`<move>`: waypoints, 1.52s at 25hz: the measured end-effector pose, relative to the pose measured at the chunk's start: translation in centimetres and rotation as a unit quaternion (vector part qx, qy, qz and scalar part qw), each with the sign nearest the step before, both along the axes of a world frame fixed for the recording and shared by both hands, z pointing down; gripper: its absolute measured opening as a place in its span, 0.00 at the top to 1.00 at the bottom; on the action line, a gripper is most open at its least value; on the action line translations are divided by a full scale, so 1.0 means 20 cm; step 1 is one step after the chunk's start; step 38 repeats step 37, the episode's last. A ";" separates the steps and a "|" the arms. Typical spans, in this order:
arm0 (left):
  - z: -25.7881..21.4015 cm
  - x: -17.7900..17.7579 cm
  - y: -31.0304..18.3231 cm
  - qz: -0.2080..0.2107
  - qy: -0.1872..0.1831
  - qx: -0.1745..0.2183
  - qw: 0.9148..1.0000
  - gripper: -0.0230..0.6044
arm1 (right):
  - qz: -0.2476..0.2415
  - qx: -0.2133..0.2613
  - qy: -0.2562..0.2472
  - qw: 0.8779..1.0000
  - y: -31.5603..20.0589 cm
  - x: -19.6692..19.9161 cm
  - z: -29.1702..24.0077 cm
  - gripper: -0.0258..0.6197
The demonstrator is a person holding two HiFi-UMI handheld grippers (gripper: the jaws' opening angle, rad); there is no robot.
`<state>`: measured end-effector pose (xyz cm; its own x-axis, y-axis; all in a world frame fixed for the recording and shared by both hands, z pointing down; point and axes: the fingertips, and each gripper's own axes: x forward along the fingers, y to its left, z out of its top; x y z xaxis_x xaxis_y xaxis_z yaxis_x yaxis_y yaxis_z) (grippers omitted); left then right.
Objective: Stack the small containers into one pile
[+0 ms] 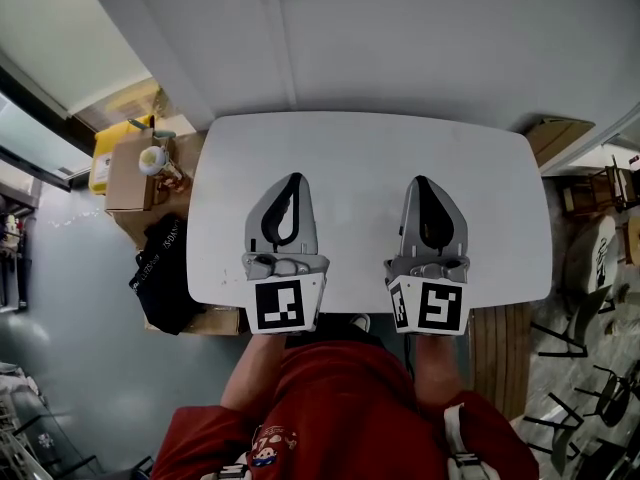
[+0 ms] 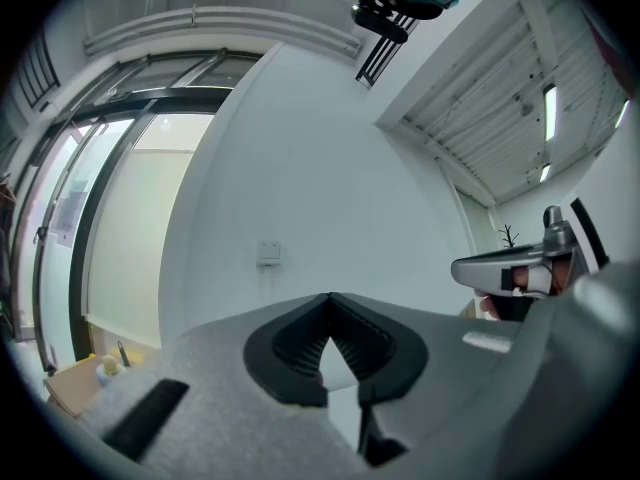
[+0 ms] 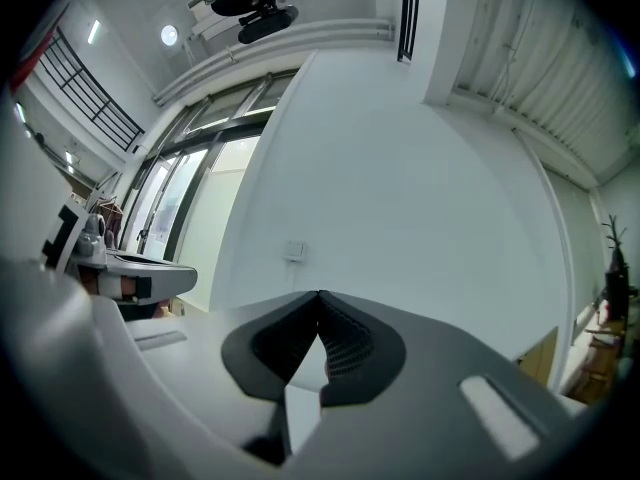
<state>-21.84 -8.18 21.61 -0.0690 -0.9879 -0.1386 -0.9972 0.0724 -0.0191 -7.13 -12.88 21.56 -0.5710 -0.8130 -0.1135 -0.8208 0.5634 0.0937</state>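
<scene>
My left claw (image 1: 293, 178) and right claw (image 1: 421, 180) hang side by side over the white table (image 1: 360, 143), toward its near edge. Both are clenched tight, gripping nothing.

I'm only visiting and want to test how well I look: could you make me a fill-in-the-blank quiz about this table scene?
The jaws of the left gripper and the right gripper are both ____.
Between each pair of jaws there is ____.
The table beneath them is coloured ____.
The person's top is ____.
Missing words: shut; nothing; white; red.
</scene>
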 end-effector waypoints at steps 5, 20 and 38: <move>0.00 0.02 -0.02 0.007 0.004 0.001 1.000 0.96 | -0.002 -0.006 0.009 1.000 0.00 -0.03 0.03 0.96; 0.05 0.04 -0.04 0.020 0.005 -0.011 1.000 0.96 | -0.012 -0.018 0.002 1.000 0.00 -0.07 0.06 0.96; 0.01 0.05 -0.03 0.019 0.006 0.001 1.000 0.96 | -0.020 -0.005 -0.001 1.000 0.01 -0.07 0.01 0.96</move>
